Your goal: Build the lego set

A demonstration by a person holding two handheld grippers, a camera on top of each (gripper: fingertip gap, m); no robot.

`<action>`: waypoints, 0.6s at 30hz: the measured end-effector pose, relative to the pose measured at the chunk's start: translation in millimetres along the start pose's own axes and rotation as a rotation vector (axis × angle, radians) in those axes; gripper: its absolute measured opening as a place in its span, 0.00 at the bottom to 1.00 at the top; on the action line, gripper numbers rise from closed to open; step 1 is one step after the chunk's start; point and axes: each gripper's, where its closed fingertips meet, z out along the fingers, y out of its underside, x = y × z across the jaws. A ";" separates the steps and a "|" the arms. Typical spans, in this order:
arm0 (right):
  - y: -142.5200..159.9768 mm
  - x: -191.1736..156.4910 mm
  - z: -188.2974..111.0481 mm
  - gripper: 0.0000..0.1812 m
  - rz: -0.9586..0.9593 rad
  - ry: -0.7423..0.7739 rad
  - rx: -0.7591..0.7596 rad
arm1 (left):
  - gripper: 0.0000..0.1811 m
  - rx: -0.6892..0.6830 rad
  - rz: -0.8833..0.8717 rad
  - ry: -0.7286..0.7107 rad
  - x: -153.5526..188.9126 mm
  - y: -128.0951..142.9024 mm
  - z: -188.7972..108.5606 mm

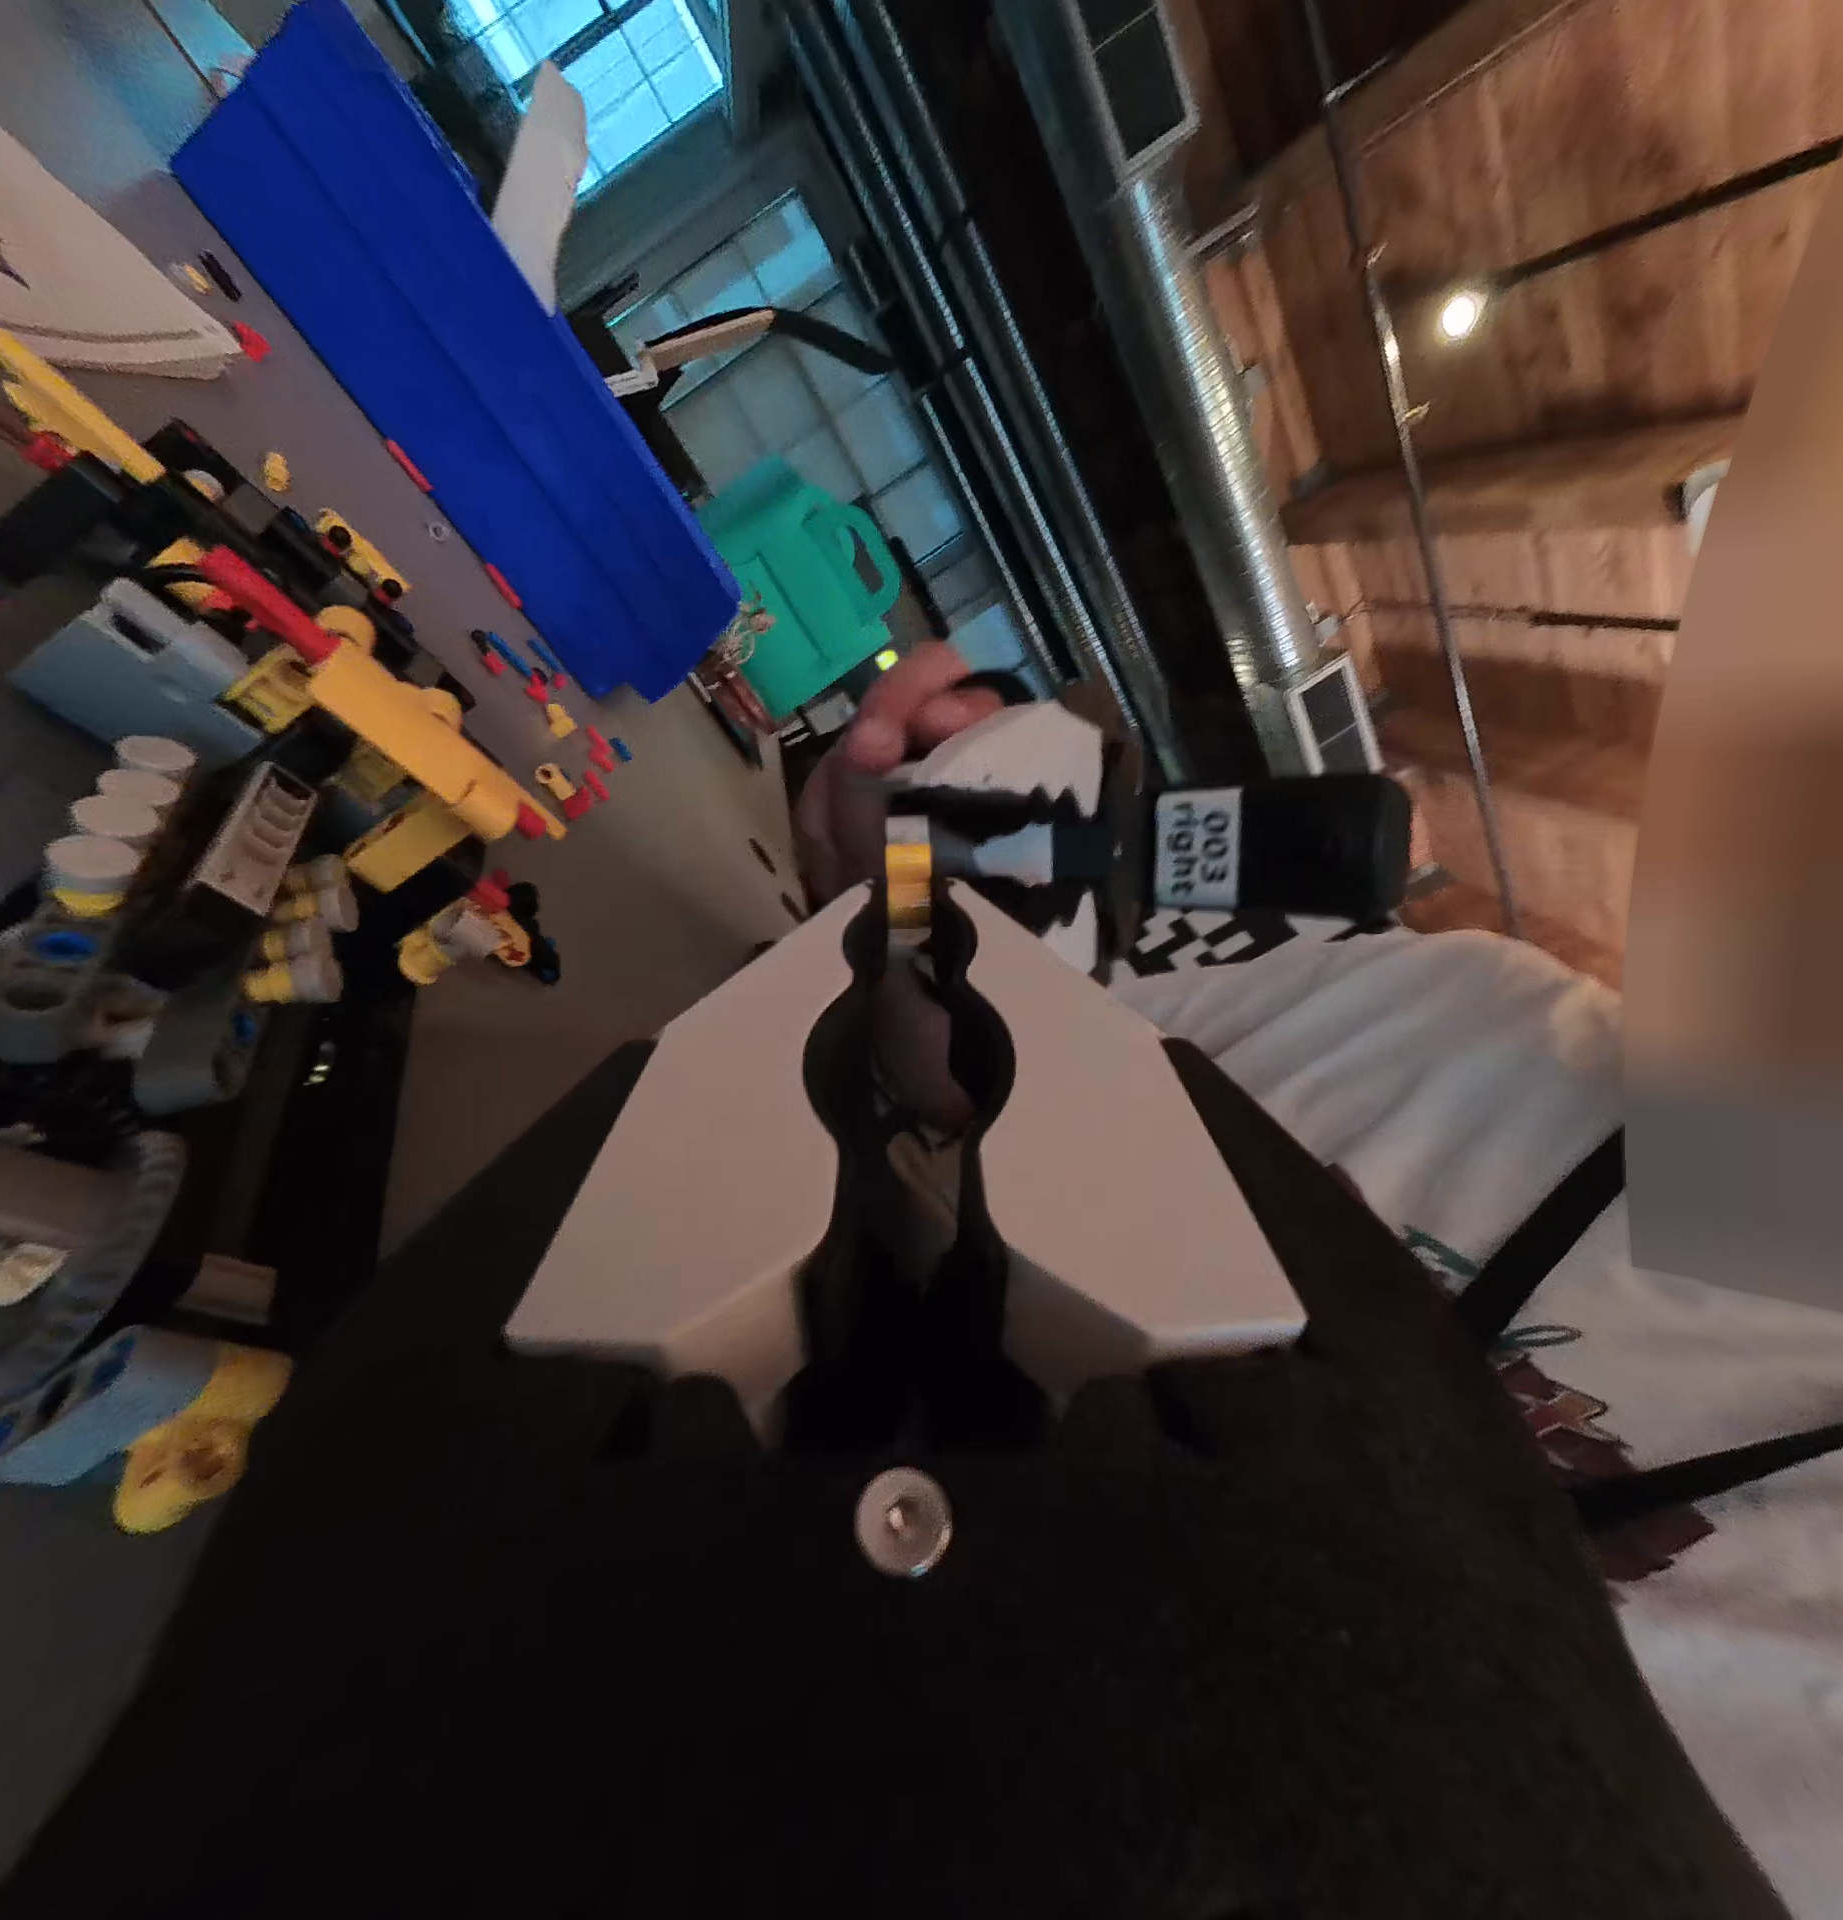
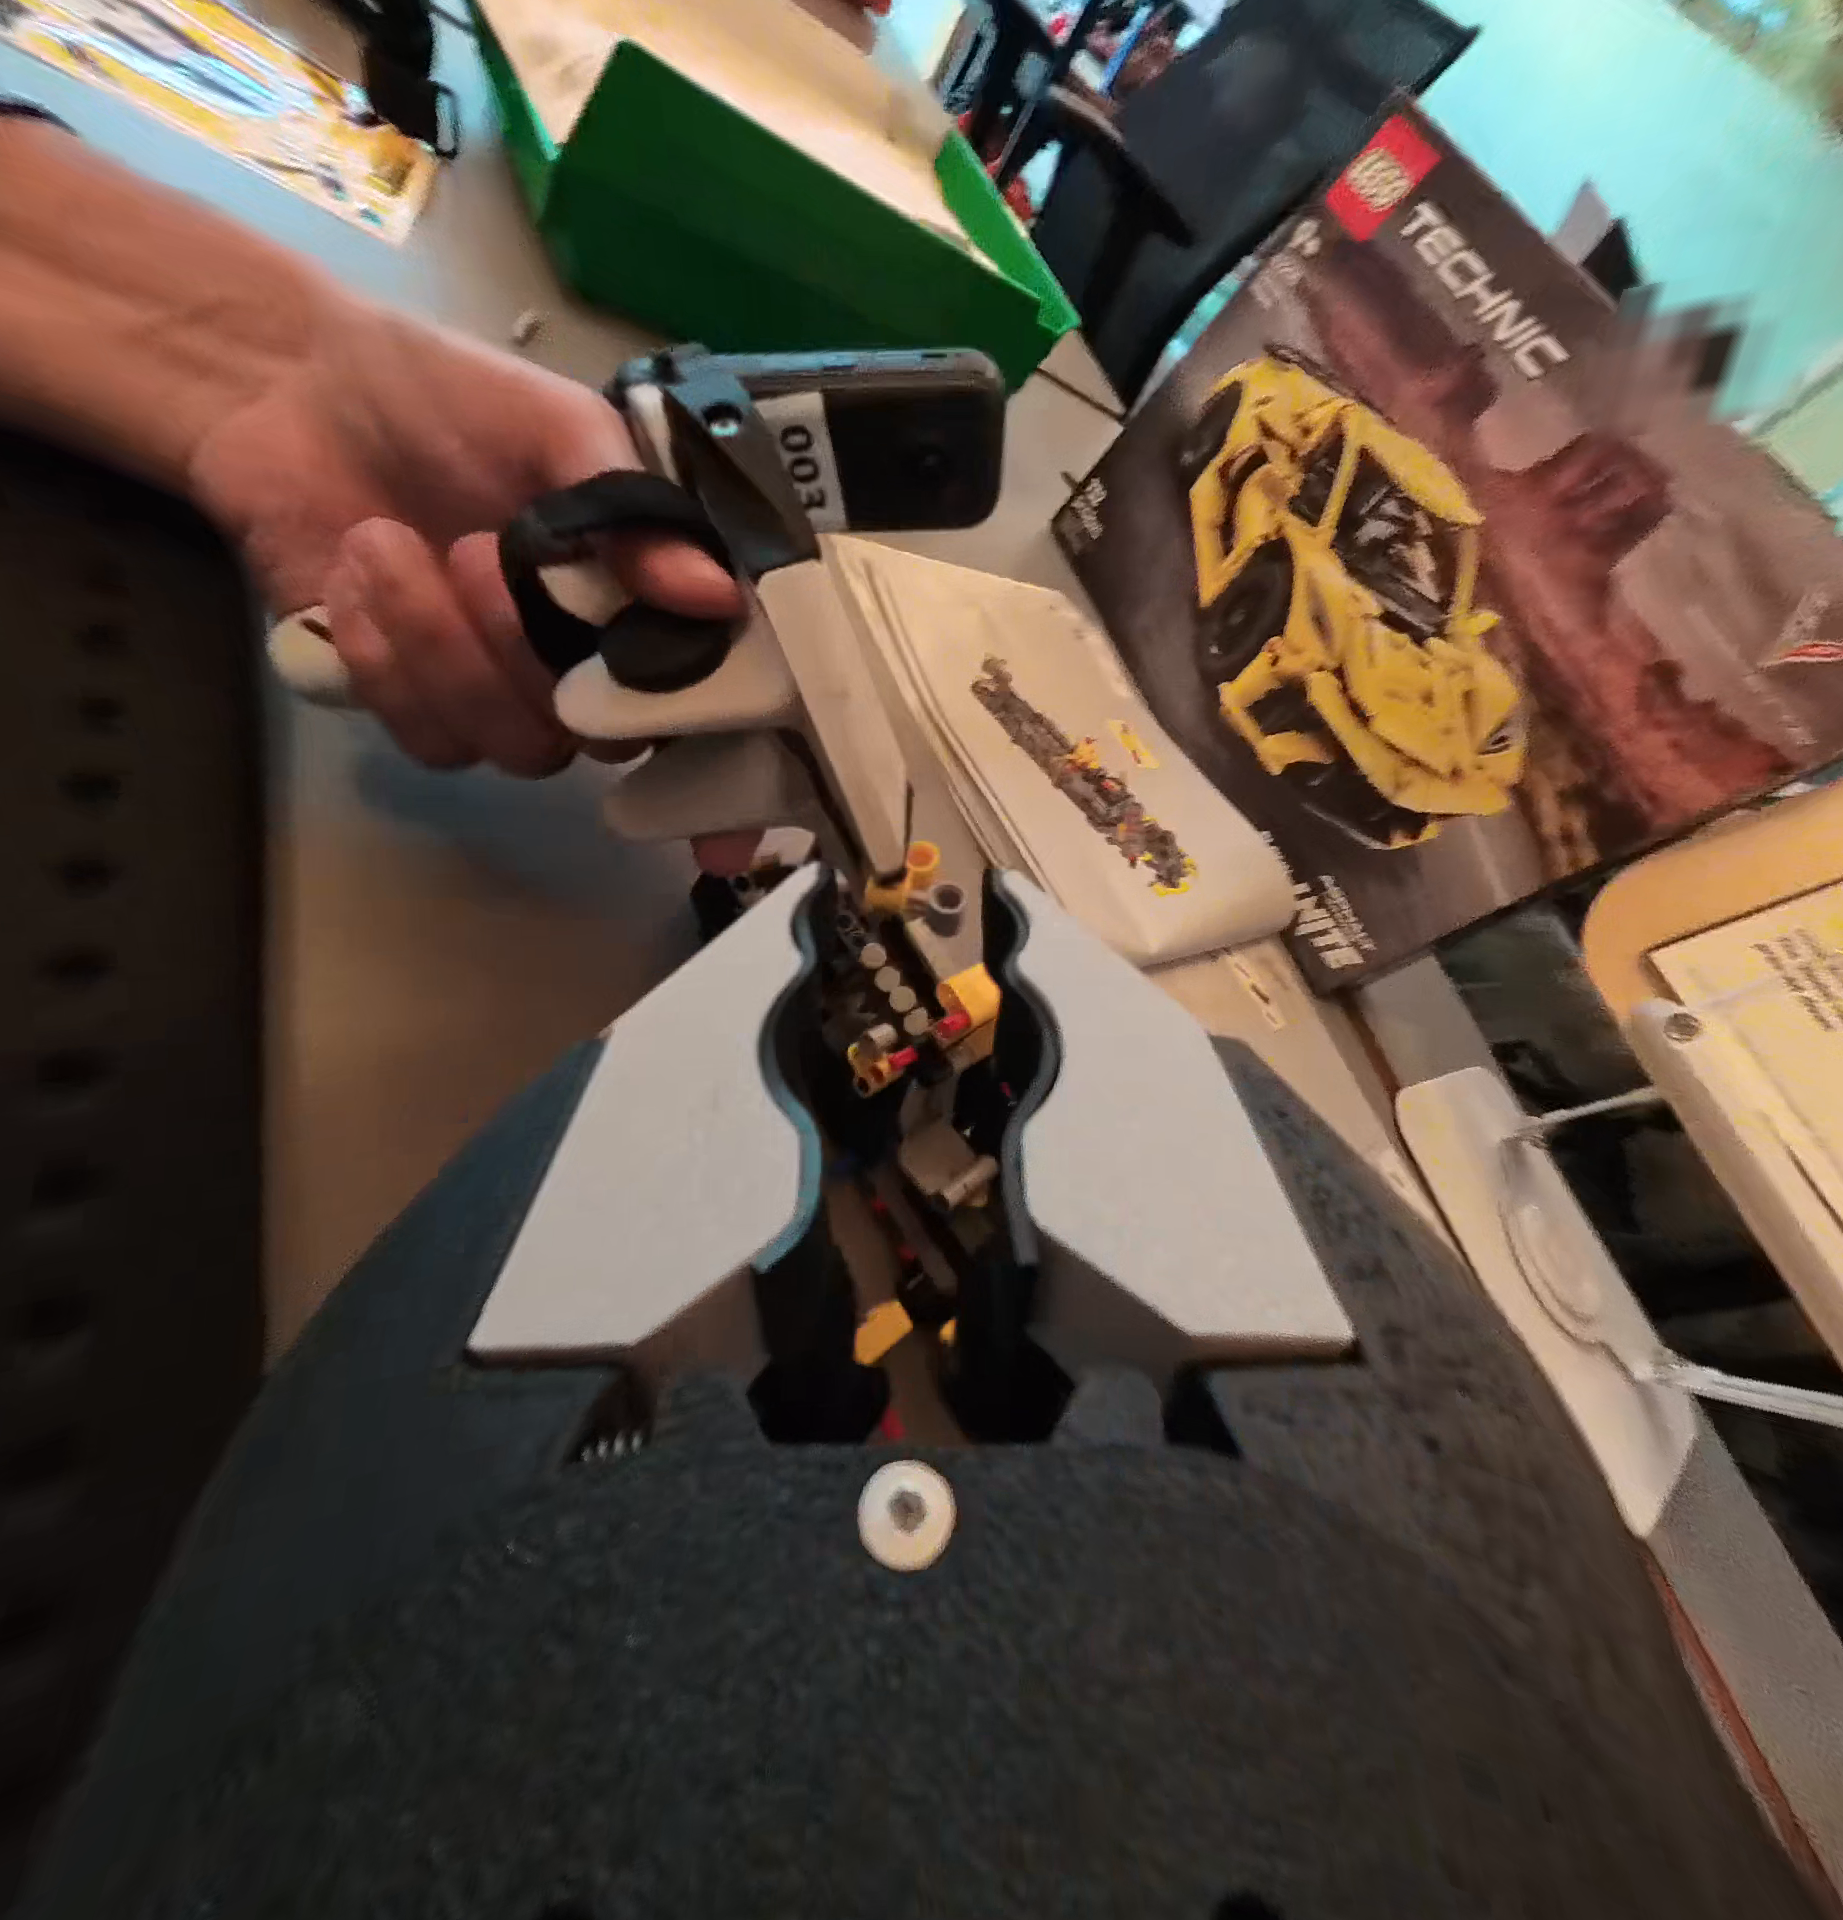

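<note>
Blue bin (image 1: 449,343) and teal mug-shaped thing (image 1: 808,577) on the table (blurry), green box (image 2: 782,223) farther back.

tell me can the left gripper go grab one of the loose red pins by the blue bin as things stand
Probably not yet: the left gripper is shut on a small yellow piece, held off the table, away from the red pins.
</note>
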 end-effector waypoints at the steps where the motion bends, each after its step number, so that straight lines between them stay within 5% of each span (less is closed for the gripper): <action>1: 2.3 -0.7 3.0 0.14 -0.002 0.022 -0.010 | 0.04 0.007 -0.009 0.010 1.3 -0.5 0.2; 18: 2.8 -0.8 4.2 0.09 0.010 0.044 0.017 | 0.04 0.008 -0.036 0.035 3.9 1.5 1.3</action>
